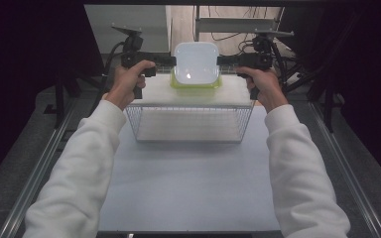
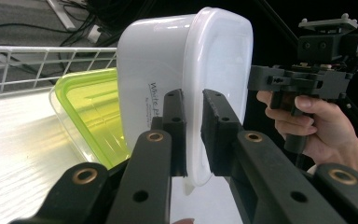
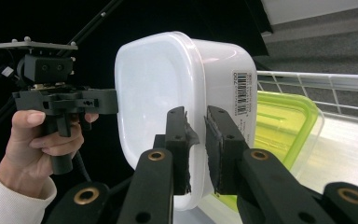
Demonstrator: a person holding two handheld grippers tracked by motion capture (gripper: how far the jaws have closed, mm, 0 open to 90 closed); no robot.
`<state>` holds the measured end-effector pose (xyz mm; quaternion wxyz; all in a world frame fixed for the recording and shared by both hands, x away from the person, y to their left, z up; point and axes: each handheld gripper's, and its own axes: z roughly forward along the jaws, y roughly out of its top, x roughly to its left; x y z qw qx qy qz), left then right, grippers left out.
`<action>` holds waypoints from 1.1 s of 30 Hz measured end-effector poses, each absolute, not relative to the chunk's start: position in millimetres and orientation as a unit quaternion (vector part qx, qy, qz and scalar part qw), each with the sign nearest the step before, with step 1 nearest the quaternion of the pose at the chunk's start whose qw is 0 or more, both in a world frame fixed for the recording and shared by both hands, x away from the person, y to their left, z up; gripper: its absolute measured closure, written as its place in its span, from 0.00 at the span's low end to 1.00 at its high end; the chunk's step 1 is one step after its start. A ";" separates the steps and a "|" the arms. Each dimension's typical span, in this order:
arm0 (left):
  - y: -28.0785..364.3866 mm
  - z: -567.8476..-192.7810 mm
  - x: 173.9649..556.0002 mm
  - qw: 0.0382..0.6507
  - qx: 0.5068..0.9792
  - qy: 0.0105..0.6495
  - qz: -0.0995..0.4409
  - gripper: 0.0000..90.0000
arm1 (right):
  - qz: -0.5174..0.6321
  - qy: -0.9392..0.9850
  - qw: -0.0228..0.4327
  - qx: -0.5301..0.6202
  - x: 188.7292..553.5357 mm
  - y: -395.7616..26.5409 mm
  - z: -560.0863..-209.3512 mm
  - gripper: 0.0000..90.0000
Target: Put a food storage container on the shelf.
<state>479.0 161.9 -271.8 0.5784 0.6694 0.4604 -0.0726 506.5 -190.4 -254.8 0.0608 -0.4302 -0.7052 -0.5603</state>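
White container: 1 white plastic container (image 1: 196,63), upper centre of the high view, held between the 2 grippers just above the green-lidded container; whether the two touch cannot be told.
Left gripper: the left gripper (image 2: 193,135) has its 2 black jaws clamped on the white container's rim, at lower centre of the left gripper view; in the high view it sits at the container's left edge (image 1: 164,61).
Right gripper: the right gripper (image 3: 196,149) is closed on the opposite rim, lower centre of the right gripper view; in the high view it meets the container's right edge (image 1: 224,60).
Green-lidded container: 1 clear container with a yellow-green lid (image 1: 196,85), directly beneath the white one, resting on a white foam pad (image 1: 233,93).
Wire basket: 1 white wire basket (image 1: 191,124), centre of the high view, carrying the pad, standing on the desk (image 1: 188,183).
Hands: 2, the left hand (image 1: 126,84) and the right hand (image 1: 265,87), each gripping a handle; white sleeves enter from the bottom corners.
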 end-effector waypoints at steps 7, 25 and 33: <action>162.9 -273.0 483.3 0.581 0.664 0.464 -0.083 0.89 | -0.555 -0.702 0.068 -0.441 509.8 -190.8 -253.8 0.87; 169.6 -282.9 514.0 0.589 0.612 0.503 -0.162 0.87 | -0.546 -0.671 0.093 -0.494 532.2 -186.7 -256.4 0.84; 170.8 -287.5 523.6 0.590 0.592 0.519 -0.181 0.87 | -0.548 -0.649 0.116 -0.515 542.4 -187.8 -262.0 0.84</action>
